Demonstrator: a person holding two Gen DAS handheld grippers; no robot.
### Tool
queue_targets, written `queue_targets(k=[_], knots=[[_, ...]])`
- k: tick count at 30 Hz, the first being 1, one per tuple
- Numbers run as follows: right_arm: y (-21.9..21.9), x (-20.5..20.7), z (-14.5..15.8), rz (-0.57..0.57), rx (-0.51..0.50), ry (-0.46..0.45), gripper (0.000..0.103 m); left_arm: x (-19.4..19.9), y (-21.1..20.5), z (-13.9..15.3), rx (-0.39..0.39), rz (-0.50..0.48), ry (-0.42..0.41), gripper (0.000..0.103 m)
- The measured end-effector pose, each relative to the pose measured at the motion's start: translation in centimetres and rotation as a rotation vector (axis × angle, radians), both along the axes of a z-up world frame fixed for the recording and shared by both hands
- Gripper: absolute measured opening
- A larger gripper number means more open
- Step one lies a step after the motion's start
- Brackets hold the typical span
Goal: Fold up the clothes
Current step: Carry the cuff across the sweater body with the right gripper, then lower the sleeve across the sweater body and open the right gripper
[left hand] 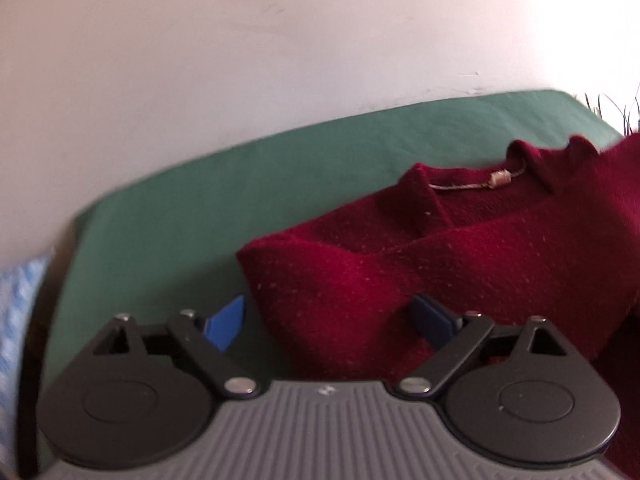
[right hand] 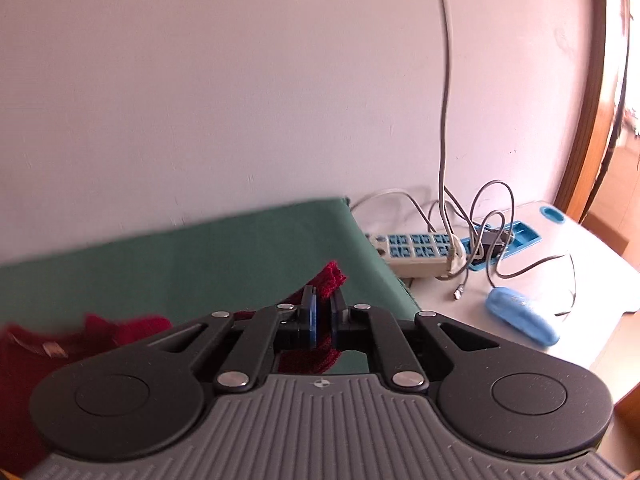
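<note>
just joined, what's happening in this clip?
A person with a handheld gripper in each hand is folding a dark red sweater on a green cloth. The right gripper is shut on a ribbed end of the sweater, probably a cuff, held up over the cloth. The left gripper is open, its blue fingers either side of a bunched fold of the sweater, not yet closed. A power strip and tangled cables lie on the table beyond the cloth.
</note>
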State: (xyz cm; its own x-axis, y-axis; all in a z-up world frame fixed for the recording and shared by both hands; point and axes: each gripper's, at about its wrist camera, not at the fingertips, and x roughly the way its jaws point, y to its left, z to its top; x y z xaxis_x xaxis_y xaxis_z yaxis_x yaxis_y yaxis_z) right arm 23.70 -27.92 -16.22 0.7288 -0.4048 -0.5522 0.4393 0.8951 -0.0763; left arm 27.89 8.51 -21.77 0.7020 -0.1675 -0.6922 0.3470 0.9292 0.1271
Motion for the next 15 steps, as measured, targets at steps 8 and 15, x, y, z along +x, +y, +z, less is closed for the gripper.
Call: queue_targets(k=[8,15], knots=[[1.0,1.3,-4.8,-0.030,-0.098,0.199,0.016,-1.5,-0.4,1.9,0.106,-0.011,-0.074,0.079],[4.7,-6.4,1.5,0.090,0.040,0.051,0.043,-8.9,2.5,5.1,0.034,-0.017,-0.080,0.086]])
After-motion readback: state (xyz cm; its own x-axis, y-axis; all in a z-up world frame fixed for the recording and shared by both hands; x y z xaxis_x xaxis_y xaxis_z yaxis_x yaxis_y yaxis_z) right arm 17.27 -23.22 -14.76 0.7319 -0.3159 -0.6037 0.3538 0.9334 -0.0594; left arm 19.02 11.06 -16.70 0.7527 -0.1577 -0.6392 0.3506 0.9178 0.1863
